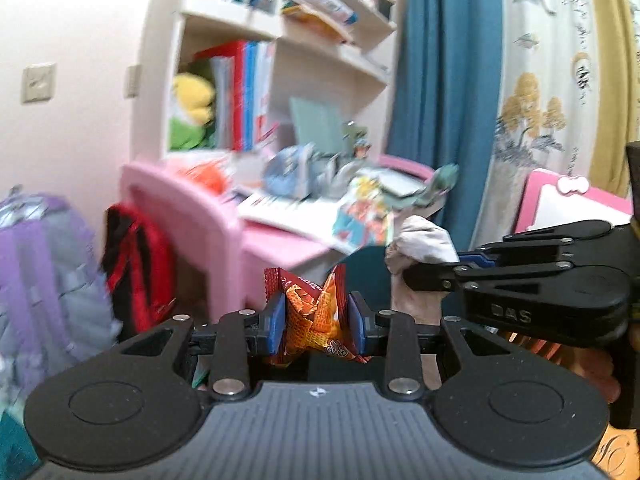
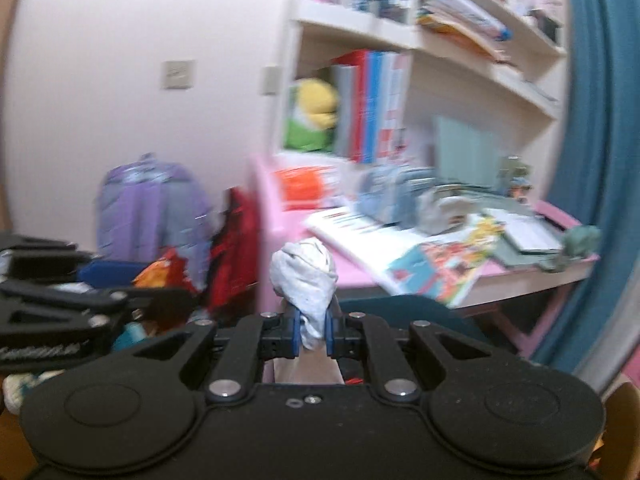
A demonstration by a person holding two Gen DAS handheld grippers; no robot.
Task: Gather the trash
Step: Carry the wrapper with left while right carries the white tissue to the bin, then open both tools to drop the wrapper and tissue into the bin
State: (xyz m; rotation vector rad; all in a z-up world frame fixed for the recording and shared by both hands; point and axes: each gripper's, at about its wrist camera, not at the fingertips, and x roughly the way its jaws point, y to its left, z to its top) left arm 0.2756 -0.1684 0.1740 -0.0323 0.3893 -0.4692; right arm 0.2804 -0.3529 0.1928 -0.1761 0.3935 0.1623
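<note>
Left tongs [image 1: 316,320]: clamped on wrapper [image 1: 314,312], blue pads squeezing it from both sides; centre of left view, low.
Wrapper: red/orange snack pack, crumpled, sticks up above the pads; also seen at left edge of right view [image 2: 162,270].
Right tongs [image 2: 312,330]: clamped on tissue [image 2: 306,276]; centre of right view. In left view they come in from right edge, approx level w/ left tongs.
Tissue: white wad, bulges up above the pads; in left view at right of centre [image 1: 424,244].
Bench [image 2: 500,276]: pink, right half of right view, covered w/ papers, comic, small figures.
Shelves [image 2: 400,60]: above bench, books + yellow/green plush.
Bags: purple backpack [image 2: 148,204] and red one [image 2: 236,252] left of bench, by wall.
Curtain [image 1: 444,80]: blue, upper right of left view.
Background: motion-blurred.
</note>
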